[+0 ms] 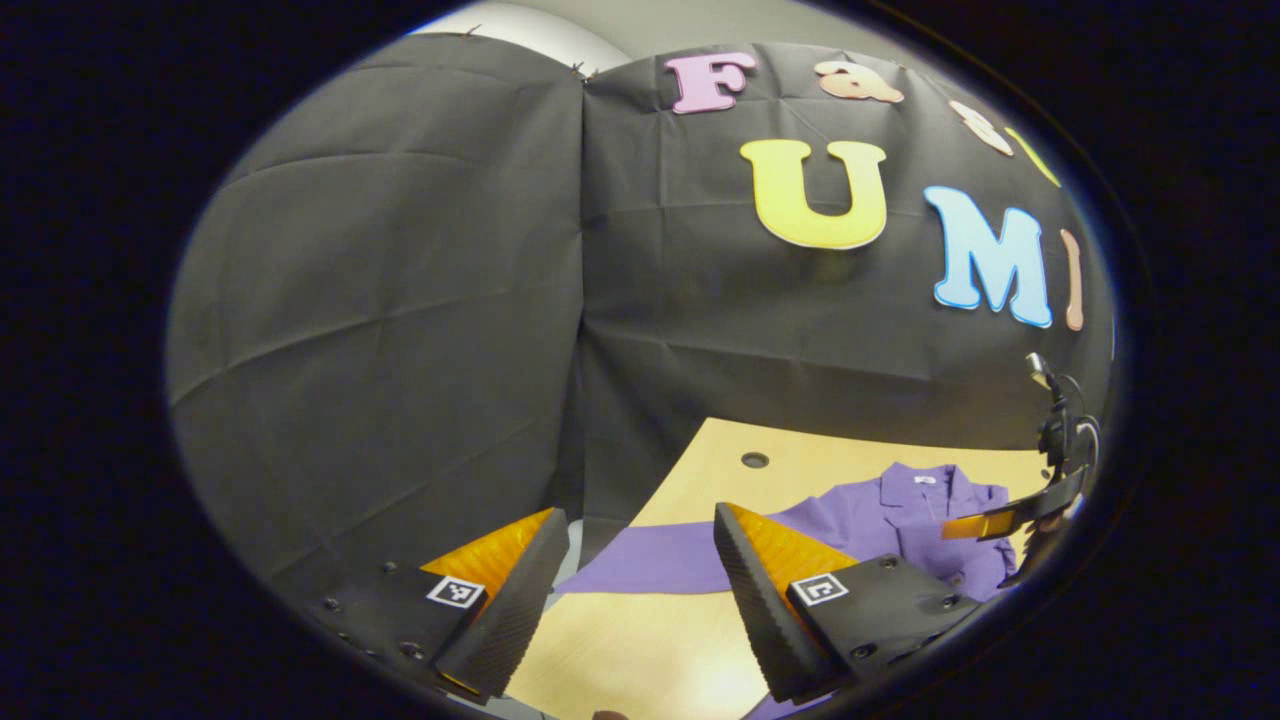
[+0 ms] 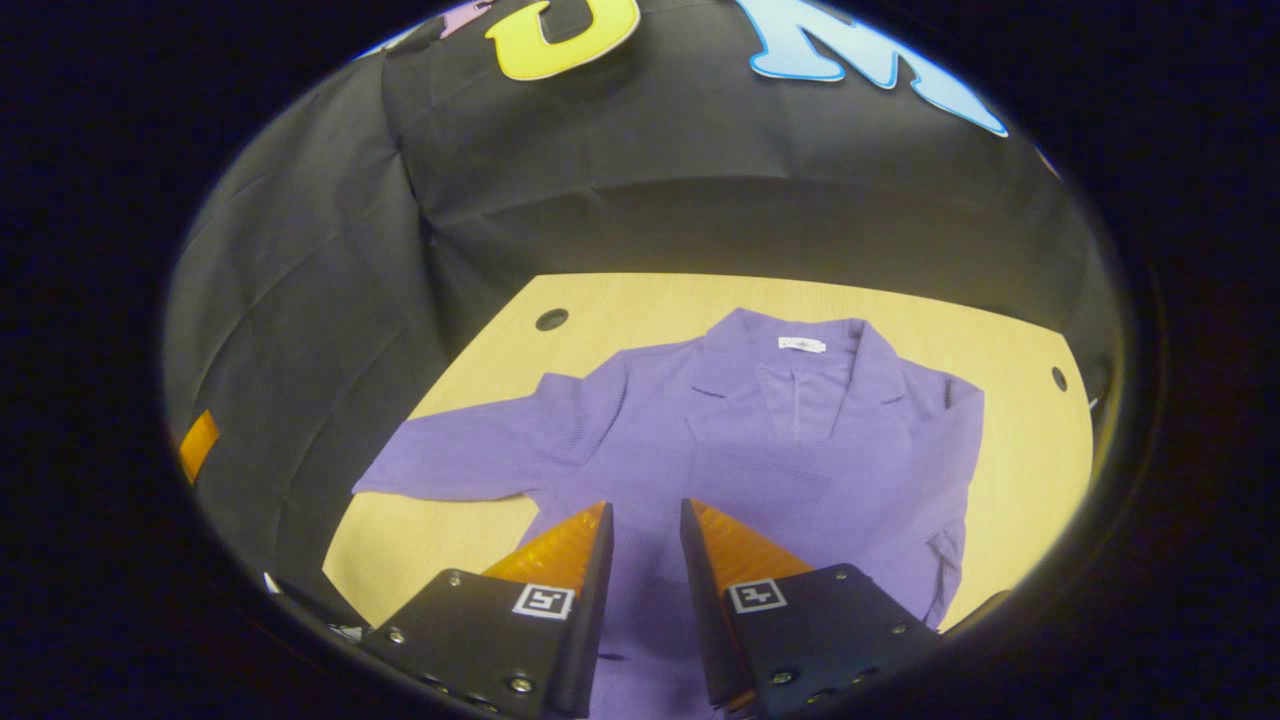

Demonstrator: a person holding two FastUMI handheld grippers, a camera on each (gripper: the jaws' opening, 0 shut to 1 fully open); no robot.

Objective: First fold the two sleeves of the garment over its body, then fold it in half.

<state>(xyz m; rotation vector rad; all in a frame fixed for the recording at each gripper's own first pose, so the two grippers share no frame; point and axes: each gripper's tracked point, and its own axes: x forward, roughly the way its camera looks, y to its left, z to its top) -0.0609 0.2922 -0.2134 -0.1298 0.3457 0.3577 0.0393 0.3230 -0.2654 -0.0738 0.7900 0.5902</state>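
Observation:
A purple collared garment lies flat on the light wooden table, collar toward the back wall. One sleeve stretches out sideways to the table's left edge. At the other side the cloth ends in a straight edge with a crease, and that sleeve seems tucked in there. My right gripper hovers over the garment's lower body, its fingers a narrow gap apart and holding nothing. My left gripper is open wide above the tip of the outstretched sleeve, near the table's left edge. The right gripper shows over the garment.
The black cloth wall closes the booth behind and to the left of the table. The tabletop has small round holes near its back corners. Bare wood lies in front of the outstretched sleeve.

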